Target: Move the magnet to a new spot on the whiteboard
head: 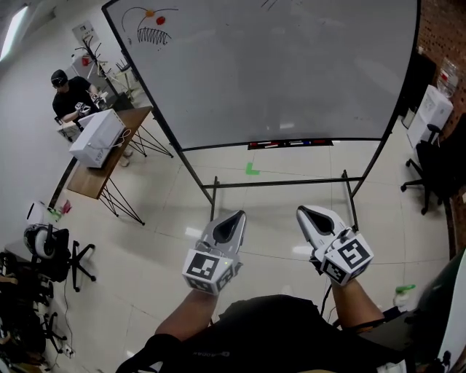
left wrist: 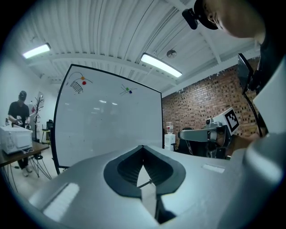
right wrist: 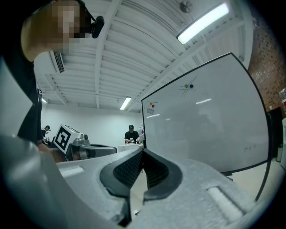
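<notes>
A big whiteboard (head: 277, 73) on a black stand faces me a few steps ahead. An orange magnet (head: 150, 13) and a red magnet (head: 162, 20) sit by a sketch near its top left corner. In the left gripper view a green magnet (left wrist: 127, 89) and a blue magnet (left wrist: 130, 91) show higher up near the middle; the right gripper view shows the same green magnet (right wrist: 187, 86) and blue magnet (right wrist: 191, 86). My left gripper (head: 234, 216) and right gripper (head: 303, 212) are held level, side by side, well short of the board. Both are shut with nothing in them.
A wooden table (head: 87, 182) with a white box (head: 97, 137) stands at the left, and a person (head: 70, 95) sits behind it. Office chairs stand at the lower left (head: 51, 248) and the right (head: 437, 167). The stand's floor bars (head: 280, 182) and a green tape mark (head: 252, 169) lie ahead.
</notes>
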A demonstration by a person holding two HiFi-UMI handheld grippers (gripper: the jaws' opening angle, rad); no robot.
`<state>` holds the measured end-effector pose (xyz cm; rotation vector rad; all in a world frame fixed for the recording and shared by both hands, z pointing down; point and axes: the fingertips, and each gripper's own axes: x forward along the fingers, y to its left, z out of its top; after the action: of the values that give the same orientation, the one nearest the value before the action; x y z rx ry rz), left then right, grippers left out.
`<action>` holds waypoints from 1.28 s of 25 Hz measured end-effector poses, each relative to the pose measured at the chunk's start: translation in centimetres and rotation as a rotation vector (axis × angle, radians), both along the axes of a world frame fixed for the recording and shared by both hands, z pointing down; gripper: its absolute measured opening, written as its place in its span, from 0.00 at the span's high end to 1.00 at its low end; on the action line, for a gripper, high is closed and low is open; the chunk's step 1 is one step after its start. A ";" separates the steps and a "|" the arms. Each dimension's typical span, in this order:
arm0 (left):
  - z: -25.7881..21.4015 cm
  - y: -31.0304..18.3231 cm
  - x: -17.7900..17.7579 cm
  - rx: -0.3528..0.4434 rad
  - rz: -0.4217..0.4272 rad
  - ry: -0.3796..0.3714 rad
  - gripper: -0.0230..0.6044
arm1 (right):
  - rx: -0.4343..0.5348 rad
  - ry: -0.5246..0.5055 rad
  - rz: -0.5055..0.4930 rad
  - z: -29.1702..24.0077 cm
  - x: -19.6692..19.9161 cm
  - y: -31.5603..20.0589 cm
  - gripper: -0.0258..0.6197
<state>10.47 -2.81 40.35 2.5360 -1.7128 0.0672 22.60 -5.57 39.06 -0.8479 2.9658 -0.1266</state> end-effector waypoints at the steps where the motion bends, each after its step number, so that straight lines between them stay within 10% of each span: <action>1: 0.0 0.8 -0.4 -0.001 0.003 0.009 0.94 | 0.003 0.005 0.009 -0.1 -0.2 0.6 0.96; 11: 2.0 9.1 -6.7 -0.028 0.073 0.077 0.94 | -0.066 0.065 0.123 2.5 -4.3 11.1 0.96; 20: 1.9 12.5 -3.8 -0.006 0.191 0.096 0.94 | -0.042 0.117 0.177 2.2 -4.2 17.4 0.96; 32: 0.7 14.1 0.7 -0.017 0.132 0.093 0.94 | -0.051 0.092 0.106 1.0 -0.1 17.5 0.96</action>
<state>11.22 11.27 41.10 2.5932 -1.5046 -0.0269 22.46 11.97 40.04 -1.0433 3.0055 -0.1631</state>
